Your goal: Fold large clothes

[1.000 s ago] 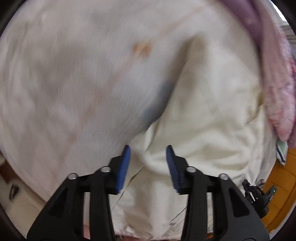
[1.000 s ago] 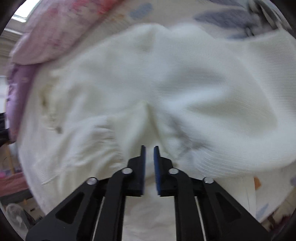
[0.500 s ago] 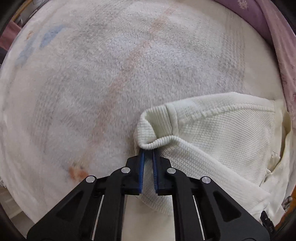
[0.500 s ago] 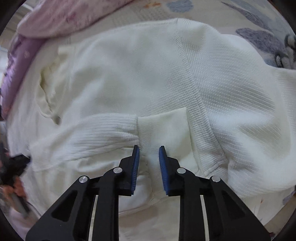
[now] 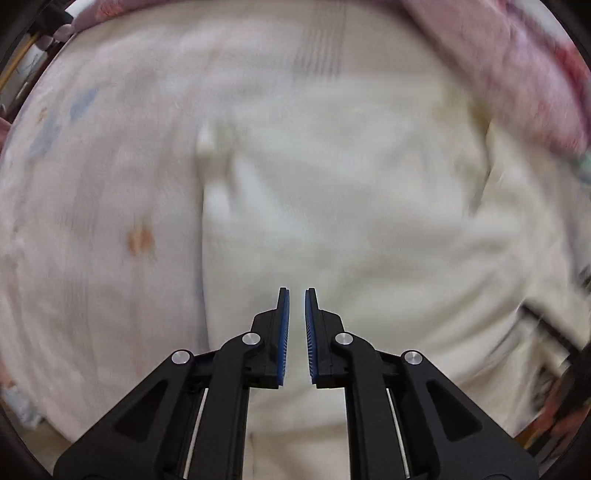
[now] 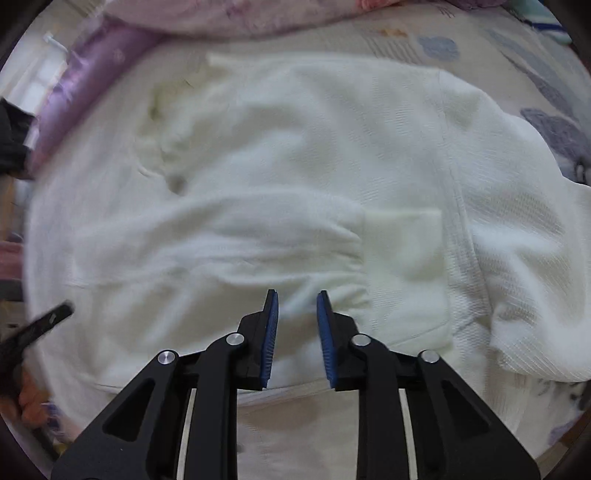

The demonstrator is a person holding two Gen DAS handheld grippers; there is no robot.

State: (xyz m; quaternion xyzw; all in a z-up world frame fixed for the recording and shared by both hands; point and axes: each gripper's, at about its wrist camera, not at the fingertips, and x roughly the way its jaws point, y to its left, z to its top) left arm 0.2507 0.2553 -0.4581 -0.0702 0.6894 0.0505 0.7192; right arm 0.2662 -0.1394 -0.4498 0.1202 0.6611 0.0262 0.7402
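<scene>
- The bed (image 6: 443,44) carries everything: a patterned sheet, with a pink quilt (image 6: 221,14) bunched along the far edge.
- The cream sweater (image 6: 295,147) lies spread flat in the middle of the bed. Its neck seems to sit at the upper left of the right view, so I judge its length runs from there toward the near right, but the blur leaves that unsure.
- One sleeve (image 6: 221,236) lies across the body, running side to side, with its cuff (image 6: 402,236) pointing right.
- The other sleeve (image 6: 524,295) is heaped loose off the right side. Folding the body over it would trap a lump.
- The laid sleeve is only resting there, so a low tool dragging across could pull it back off.
- The right tool (image 6: 296,295) hangs over the sleeve with its pads spread and nothing between them.
- The left tool (image 5: 296,295) has just been closing. Its pads are all but pressed together with no cloth caught, and it would have to open again before any grab.
</scene>
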